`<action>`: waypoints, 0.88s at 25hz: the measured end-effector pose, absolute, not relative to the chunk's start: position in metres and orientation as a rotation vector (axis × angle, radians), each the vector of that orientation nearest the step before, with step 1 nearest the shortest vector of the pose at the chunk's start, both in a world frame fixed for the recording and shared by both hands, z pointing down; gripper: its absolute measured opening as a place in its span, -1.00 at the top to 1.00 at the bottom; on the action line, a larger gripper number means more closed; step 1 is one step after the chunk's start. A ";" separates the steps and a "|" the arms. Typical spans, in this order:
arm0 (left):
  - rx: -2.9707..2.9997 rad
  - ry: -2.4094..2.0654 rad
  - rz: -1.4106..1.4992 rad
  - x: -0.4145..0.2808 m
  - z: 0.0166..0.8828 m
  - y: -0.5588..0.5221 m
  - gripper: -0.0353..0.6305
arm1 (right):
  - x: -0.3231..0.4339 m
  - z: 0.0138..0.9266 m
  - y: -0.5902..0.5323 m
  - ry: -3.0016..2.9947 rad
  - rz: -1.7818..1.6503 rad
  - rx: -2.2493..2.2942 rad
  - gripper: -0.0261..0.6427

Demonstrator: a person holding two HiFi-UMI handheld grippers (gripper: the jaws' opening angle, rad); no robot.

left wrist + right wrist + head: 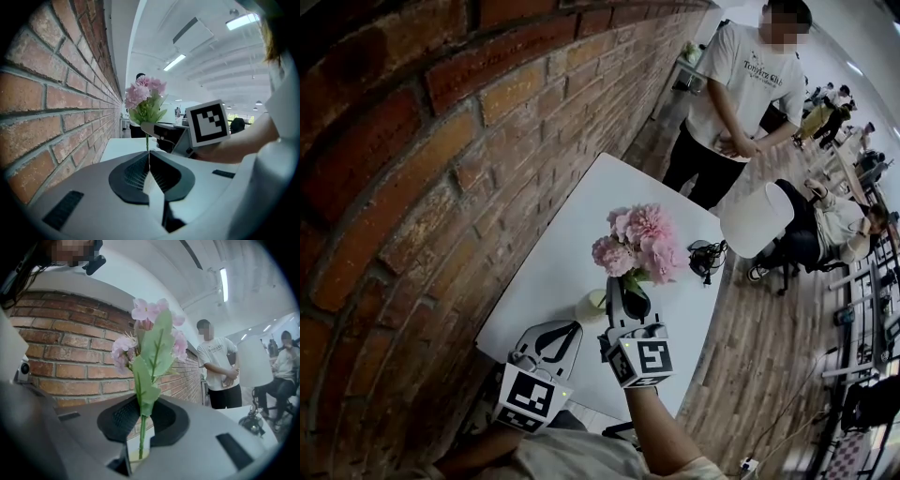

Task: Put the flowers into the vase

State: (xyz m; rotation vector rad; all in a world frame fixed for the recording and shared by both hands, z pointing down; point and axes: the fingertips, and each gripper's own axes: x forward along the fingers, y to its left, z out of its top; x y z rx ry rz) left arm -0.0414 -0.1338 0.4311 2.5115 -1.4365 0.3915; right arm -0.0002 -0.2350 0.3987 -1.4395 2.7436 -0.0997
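A bunch of pink flowers with green leaves stands upright over the white table. My right gripper is shut on its green stem, just below the leaves. Under the jaws sits a small pale yellow vase, and in the right gripper view the stem's lower end meets the vase mouth. My left gripper hovers just left of the vase, shut, with nothing in it. In the left gripper view its pads touch, and the flowers and right gripper show beyond them.
A brick wall runs along the table's left side. A black object with cables lies near the table's right edge. A person stands at the far end. A white lampshade and a seated person are to the right.
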 end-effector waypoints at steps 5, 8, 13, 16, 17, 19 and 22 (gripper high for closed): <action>2.507 -1.436 0.391 -0.037 0.425 -0.137 0.87 | 0.002 0.403 -0.237 2.758 -0.096 -1.451 0.76; 2.513 -1.435 0.395 -0.036 0.426 -0.137 0.87 | 0.001 0.408 -0.236 2.766 -0.096 -1.460 0.76; 2.513 -1.435 0.404 -0.034 0.423 -0.137 0.87 | 0.001 0.411 -0.236 2.779 -0.105 -1.469 0.76; 2.513 -1.435 0.411 -0.032 0.423 -0.136 0.87 | 0.001 0.414 -0.236 2.794 -0.111 -1.481 0.76; 2.514 -1.434 0.413 -0.032 0.423 -0.137 0.87 | 0.001 0.416 -0.236 2.800 -0.115 -1.488 0.76; 2.514 -1.433 0.415 -0.031 0.423 -0.137 0.87 | 0.001 0.419 -0.236 2.812 -0.125 -1.501 0.76; 2.513 -1.436 0.414 -0.031 0.423 -0.140 0.87 | 0.001 0.424 -0.238 2.833 -0.137 -1.512 0.76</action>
